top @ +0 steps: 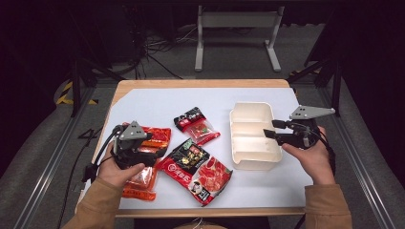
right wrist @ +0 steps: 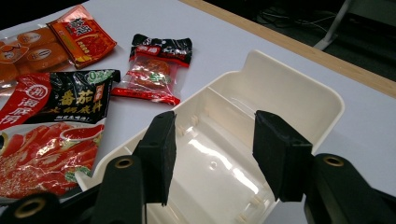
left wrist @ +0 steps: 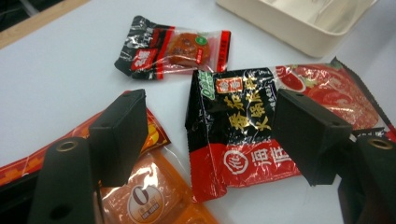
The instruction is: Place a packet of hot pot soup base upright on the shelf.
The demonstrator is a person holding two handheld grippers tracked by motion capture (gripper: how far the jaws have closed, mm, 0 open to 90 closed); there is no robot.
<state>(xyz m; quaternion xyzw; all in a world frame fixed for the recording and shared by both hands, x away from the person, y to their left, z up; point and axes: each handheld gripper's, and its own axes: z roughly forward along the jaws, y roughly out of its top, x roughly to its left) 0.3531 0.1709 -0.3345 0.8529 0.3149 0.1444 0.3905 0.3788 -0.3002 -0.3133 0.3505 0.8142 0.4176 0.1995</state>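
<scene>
A cream tray (top: 248, 106) with divided compartments sits at the right of the table. My right gripper (top: 268, 130) hovers open over its right rim; in the right gripper view its jaws (right wrist: 217, 130) straddle the empty tray (right wrist: 299, 74). A large black and red packet (top: 196, 169) lies in the middle, with a small black and red packet (top: 196, 125) behind it. My left gripper (top: 152, 143) stands open above an orange packet (top: 161, 135). In the left gripper view the jaws (left wrist: 210, 112) frame the large packet (left wrist: 238, 126), the orange packet (left wrist: 149, 196) and the small packet (left wrist: 175, 46).
A white sheet (top: 157, 102) covers the wooden table (top: 200, 83). Metal rails (top: 52, 157) run along both sides of the table. A grey stand (top: 236, 21) and loose cables (top: 157, 47) lie on the floor beyond the far edge.
</scene>
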